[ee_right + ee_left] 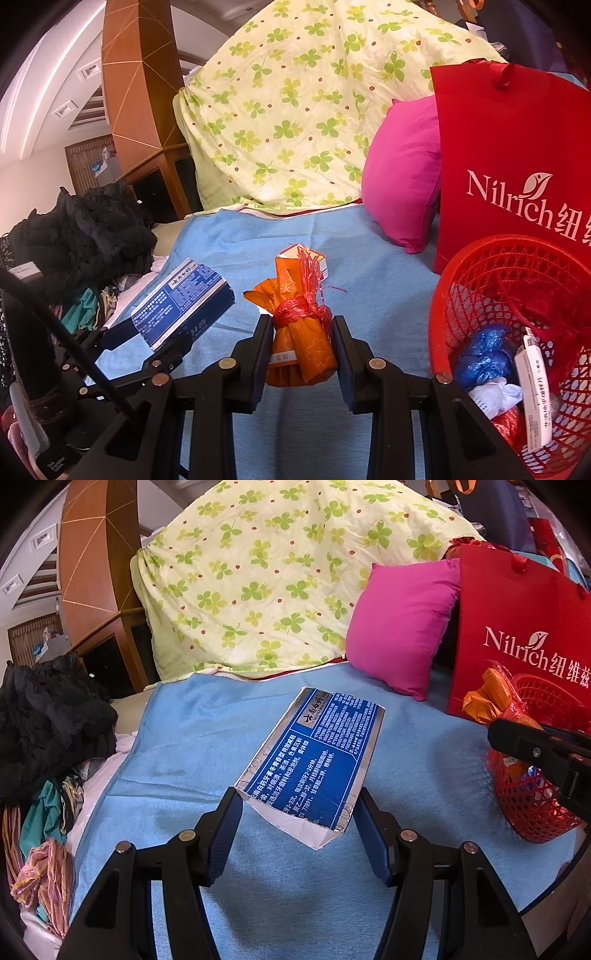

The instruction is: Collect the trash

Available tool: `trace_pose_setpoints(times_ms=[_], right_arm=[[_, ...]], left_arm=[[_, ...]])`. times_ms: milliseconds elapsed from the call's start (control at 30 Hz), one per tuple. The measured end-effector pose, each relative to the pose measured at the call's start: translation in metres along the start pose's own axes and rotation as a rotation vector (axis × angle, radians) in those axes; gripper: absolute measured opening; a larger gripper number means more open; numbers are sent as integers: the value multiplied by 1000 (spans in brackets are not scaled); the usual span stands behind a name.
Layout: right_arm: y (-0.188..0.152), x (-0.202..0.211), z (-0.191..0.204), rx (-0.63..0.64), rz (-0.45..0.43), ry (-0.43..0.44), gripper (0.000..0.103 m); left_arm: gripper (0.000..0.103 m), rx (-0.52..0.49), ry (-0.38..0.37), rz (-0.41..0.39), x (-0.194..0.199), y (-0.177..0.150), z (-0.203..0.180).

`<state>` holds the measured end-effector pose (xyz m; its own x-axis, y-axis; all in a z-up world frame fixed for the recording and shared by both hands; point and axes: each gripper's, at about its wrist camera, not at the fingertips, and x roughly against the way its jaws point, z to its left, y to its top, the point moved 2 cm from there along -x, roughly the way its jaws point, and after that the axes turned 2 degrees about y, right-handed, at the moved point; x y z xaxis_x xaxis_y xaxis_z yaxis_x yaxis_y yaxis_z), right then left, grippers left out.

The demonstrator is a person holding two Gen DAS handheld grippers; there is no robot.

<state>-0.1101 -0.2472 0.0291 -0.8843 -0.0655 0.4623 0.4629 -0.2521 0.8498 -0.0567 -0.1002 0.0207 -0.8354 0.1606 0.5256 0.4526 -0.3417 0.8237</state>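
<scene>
Both tongs pinch trash: left tongs (297, 808) a toothpaste box (314, 753), right tongs (300, 332) an orange bundle (299, 325).

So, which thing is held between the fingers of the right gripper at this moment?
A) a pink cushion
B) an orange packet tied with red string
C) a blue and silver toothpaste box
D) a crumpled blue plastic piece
B: in the right wrist view the right gripper is shut on the orange packet, tied with red string, while the blue box sits in the left gripper.
</scene>
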Motion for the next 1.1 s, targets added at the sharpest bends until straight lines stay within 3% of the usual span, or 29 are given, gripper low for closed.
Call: trace_pose_setpoints(times_ms=[400, 800, 1100], right_arm=[[8, 26, -15, -35, -82, 28, 34], [16, 59, -59, -124, -160, 7, 34], [18, 81, -103, -204, -198, -24, 34]], left_arm=[[63, -4, 2, -7, 29, 2, -17], [63, -92, -2, -70, 65, 28, -64], [63, -108, -85, -82, 82, 46, -92]])
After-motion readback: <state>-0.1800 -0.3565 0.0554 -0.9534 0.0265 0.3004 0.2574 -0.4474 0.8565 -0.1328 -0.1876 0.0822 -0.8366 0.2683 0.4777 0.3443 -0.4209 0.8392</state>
